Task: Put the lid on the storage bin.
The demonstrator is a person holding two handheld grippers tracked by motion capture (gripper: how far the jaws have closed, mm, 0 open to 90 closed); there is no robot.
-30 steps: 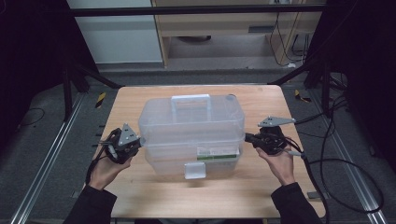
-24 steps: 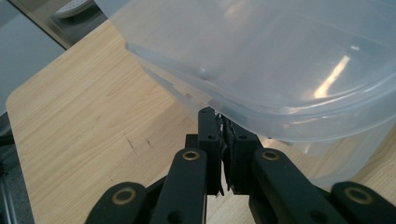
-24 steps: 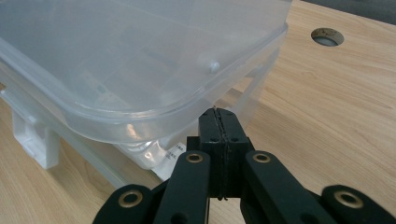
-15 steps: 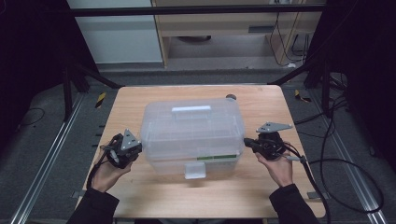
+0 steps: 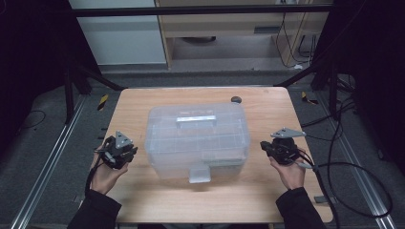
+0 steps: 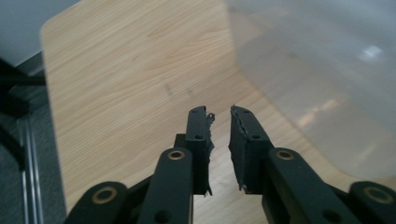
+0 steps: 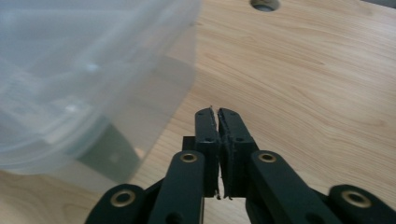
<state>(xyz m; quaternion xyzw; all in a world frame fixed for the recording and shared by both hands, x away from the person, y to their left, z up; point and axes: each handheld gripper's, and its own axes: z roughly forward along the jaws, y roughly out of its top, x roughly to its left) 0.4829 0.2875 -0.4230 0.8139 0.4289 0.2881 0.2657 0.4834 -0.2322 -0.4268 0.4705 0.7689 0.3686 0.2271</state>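
Note:
A clear plastic storage box (image 5: 196,138) with a lid, a top handle and a front latch stands on the wooden table (image 5: 267,109). My left gripper (image 5: 131,153) hovers a short way off its left side, pointing at it. Its jaws have just been opening and stand open with nothing between them (image 6: 219,112); the box's wall (image 6: 327,60) lies ahead to the right. My right gripper (image 5: 263,145) is off the box's right side. Its jaws have just been opening too and show a thin slit (image 7: 215,111) with nothing in it; the box (image 7: 84,70) is at the left.
A small dark round fitting (image 5: 235,99) sits in the tabletop behind the box, seen as a hole (image 7: 265,3) in the right gripper view. Cables (image 5: 344,167) trail off the table's right side. Metal rails (image 5: 43,167) run along the floor on the left.
The box has come down from a raised position onto the table. Both grippers have sunk and drawn away from its sides, and the left jaws have parted.

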